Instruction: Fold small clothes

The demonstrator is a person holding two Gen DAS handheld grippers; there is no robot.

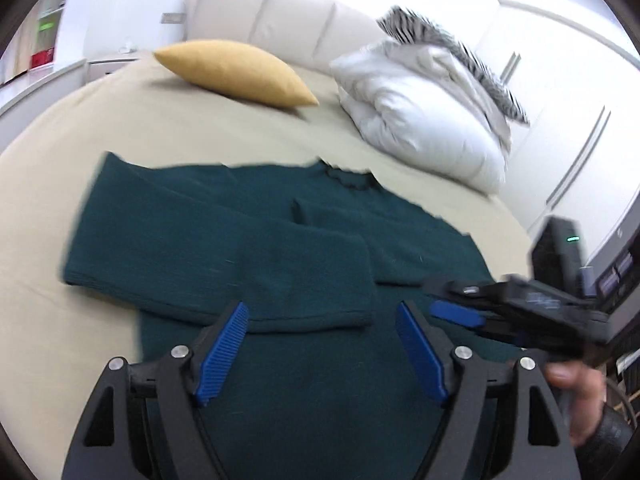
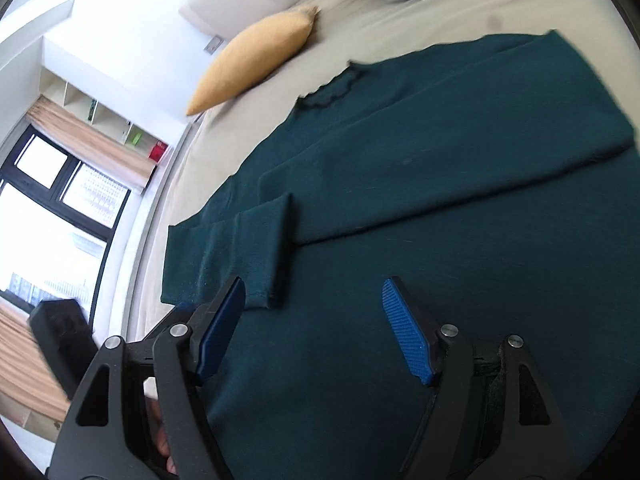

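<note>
A dark green knit sweater [image 1: 248,248] lies flat on the bed, both sleeves folded across its body; it also fills the right wrist view [image 2: 440,168]. My left gripper [image 1: 322,320] is open and empty, hovering just above the sweater's lower body near a sleeve cuff [image 1: 352,316]. My right gripper [image 2: 314,296] is open and empty over the sweater's lower part, next to the folded sleeve cuff [image 2: 276,256]. The right gripper also shows at the right of the left wrist view [image 1: 456,314].
The beige bed sheet [image 1: 48,208] surrounds the sweater. A yellow pillow [image 1: 236,72] and a white duvet [image 1: 420,108] lie near the padded headboard [image 1: 280,12]. A window [image 2: 60,184] and shelves [image 2: 100,112] stand beyond the bed's edge.
</note>
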